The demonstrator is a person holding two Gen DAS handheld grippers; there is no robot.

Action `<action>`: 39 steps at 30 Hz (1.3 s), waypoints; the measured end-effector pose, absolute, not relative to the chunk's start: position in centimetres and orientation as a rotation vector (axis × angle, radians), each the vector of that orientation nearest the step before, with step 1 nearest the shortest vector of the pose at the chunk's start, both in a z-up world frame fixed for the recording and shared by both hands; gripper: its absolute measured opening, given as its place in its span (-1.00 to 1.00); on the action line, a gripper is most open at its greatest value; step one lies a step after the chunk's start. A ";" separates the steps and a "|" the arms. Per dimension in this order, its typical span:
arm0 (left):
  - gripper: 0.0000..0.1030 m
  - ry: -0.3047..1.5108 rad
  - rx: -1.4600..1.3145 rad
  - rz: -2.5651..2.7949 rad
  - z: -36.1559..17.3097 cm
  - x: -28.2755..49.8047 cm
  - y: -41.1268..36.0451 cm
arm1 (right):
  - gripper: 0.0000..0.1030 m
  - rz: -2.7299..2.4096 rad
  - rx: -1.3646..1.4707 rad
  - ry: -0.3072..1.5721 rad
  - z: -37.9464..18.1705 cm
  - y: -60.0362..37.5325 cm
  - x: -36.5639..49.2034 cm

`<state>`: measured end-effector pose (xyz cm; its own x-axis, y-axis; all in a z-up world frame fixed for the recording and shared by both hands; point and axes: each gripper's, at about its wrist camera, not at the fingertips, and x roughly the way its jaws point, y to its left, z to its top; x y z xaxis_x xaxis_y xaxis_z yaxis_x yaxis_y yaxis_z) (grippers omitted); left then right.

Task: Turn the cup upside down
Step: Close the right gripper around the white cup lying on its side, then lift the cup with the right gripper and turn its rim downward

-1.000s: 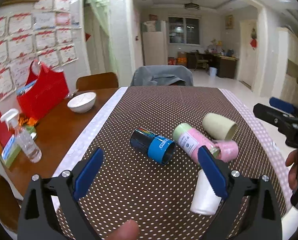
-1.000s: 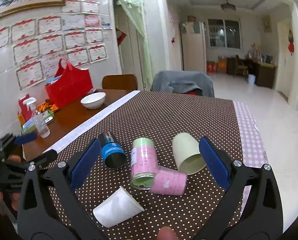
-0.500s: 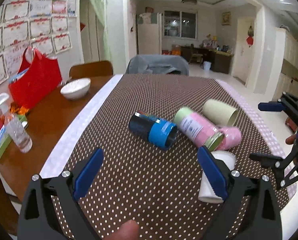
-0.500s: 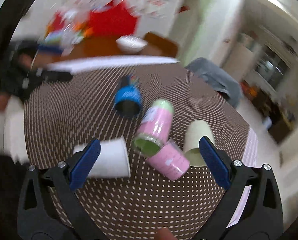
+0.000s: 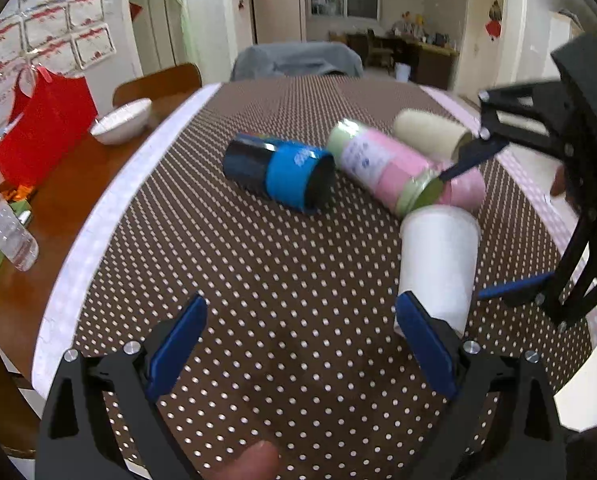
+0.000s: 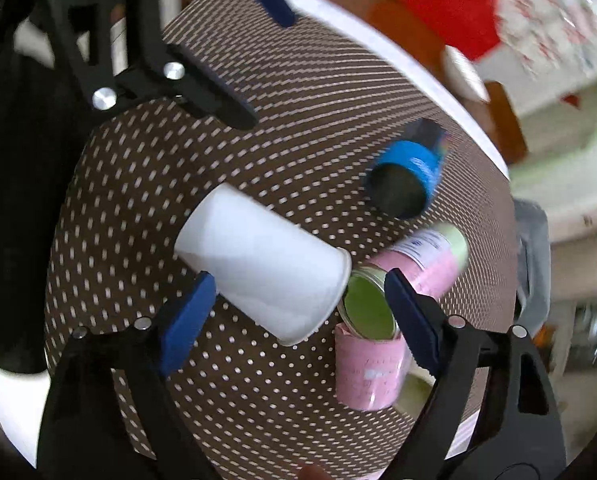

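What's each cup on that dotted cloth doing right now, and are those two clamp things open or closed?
White paper cup: on its side, ungripped.
Black and blue cup: on its side.
Pink and green cup: on its side.
Small pink cup: on its side.
Cream cup: on its side.
White bowl: upright.
Left gripper: open, empty.
Right gripper: open, astride the white paper cup.

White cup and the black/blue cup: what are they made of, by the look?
White cup: likely paper, matte and plain, with a thin rolled lip at the mouth; thin plastic can't be ruled out. Black/blue cup: probably paper or plastic with a printed glossy black body and blue band; the black part shows a soft sheen. Both lie on their sides.
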<state>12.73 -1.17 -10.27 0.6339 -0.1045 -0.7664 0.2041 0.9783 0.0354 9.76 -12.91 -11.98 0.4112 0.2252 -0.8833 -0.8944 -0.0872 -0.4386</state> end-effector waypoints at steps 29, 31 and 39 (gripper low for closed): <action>0.82 0.907 0.138 -0.197 -12.1 14.0 0.2 | 0.24 1.049 -1.099 0.911 -12.2 -11.7 13.0; 0.82 0.878 0.146 -0.213 -11.6 13.4 -0.2 | 0.24 0.999 -0.977 0.928 -11.5 -12.7 13.1; 0.82 0.794 0.178 -0.248 -9.9 12.4 -1.3 | 0.24 0.823 -0.571 0.923 -9.2 -15.9 13.6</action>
